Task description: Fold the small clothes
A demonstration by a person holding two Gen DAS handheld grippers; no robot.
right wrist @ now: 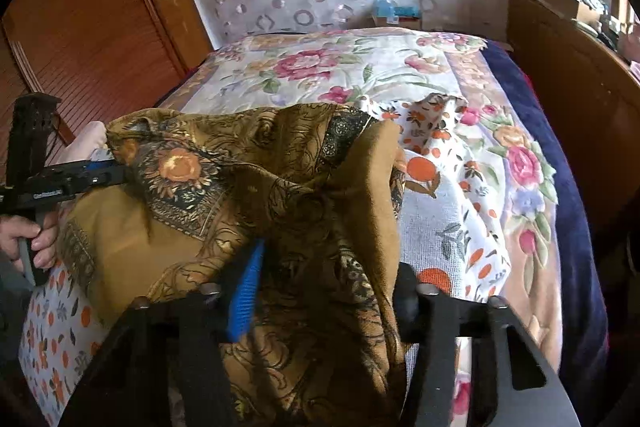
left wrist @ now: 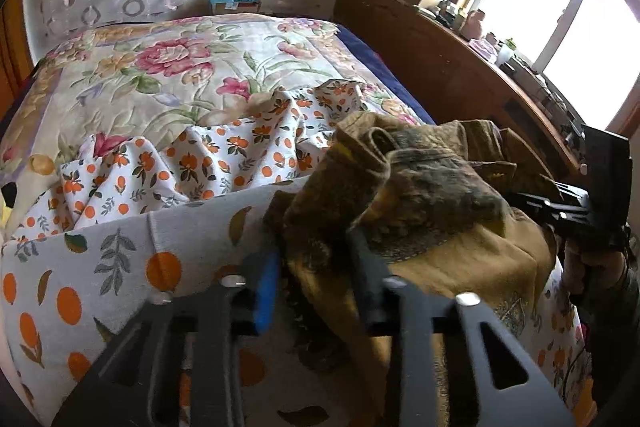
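Note:
A brown garment (left wrist: 420, 187) with a dark floral and paisley print lies bunched on an orange-print cloth (left wrist: 120, 267) near the bed's front edge. In the left wrist view my left gripper (left wrist: 316, 279) has a fold of the garment pinched between its blue pad and its dark finger. From the right wrist view the left gripper (right wrist: 120, 169) is clamped on the brown garment's (right wrist: 260, 187) left corner. My right gripper (right wrist: 328, 291) has a thick bunch of the same garment filling its jaws. Its tips, seen as the right gripper (left wrist: 524, 199) from the other camera, are buried in the cloth's right side.
The bed carries a floral bedspread (left wrist: 160, 67) with the crumpled orange-print cloth (right wrist: 452, 219) on it and a dark blue blanket (right wrist: 560, 147) along the right. A cluttered wooden desk (left wrist: 440, 47) stands right, a wooden wardrobe (right wrist: 100, 27) left. A hand (right wrist: 40, 239) holds the left gripper's handle.

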